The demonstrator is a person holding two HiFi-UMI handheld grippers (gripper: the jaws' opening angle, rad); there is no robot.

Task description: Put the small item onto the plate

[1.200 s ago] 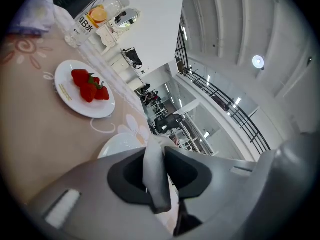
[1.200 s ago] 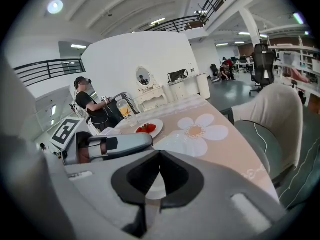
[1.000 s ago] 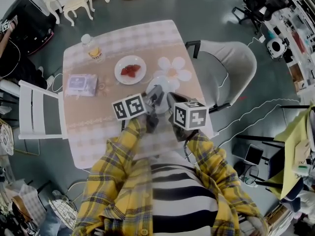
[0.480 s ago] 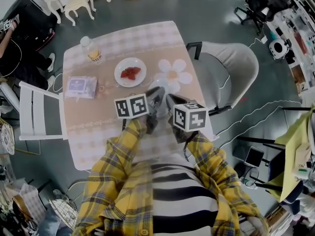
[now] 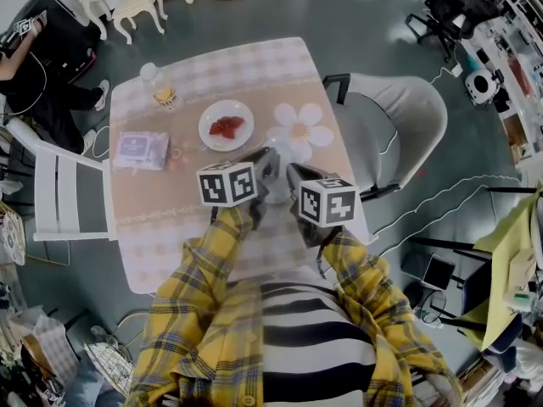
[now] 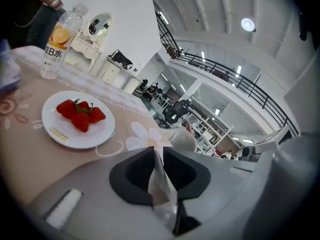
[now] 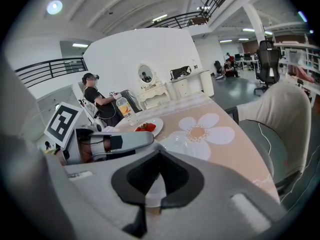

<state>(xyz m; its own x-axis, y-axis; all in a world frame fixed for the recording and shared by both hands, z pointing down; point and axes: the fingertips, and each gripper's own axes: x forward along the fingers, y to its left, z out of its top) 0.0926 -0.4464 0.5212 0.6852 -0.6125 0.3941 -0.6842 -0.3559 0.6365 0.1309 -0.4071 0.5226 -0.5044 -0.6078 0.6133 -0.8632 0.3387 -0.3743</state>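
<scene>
A clear plastic wrapper [image 5: 277, 151] hangs between both grippers over the table, near the flower-shaped mat [image 5: 299, 125]; I cannot tell what is inside it. My left gripper [image 5: 268, 164] is shut on a thin fold of the wrapper [image 6: 161, 183], as the left gripper view [image 6: 156, 153] shows. My right gripper [image 5: 291, 173] is also shut, with a strip of the wrapper [image 7: 153, 191] pinched in its jaws [image 7: 159, 155]. The white plate [image 5: 209, 131] with several strawberries [image 5: 226, 126] sits beyond the left gripper, seen too as plate [image 6: 60, 134] and plate [image 7: 156, 128].
A drink bottle [image 5: 160, 86] stands at the table's far left corner, and a tissue pack [image 5: 140, 148] lies left of the plate. A grey chair [image 5: 399, 125] stands right of the table, a white chair [image 5: 69, 192] left. A person [image 7: 95, 100] sits beyond the table.
Both grippers edged slightly farther up the table, staying shut on the wrapper. The person at the far left shifted position.
</scene>
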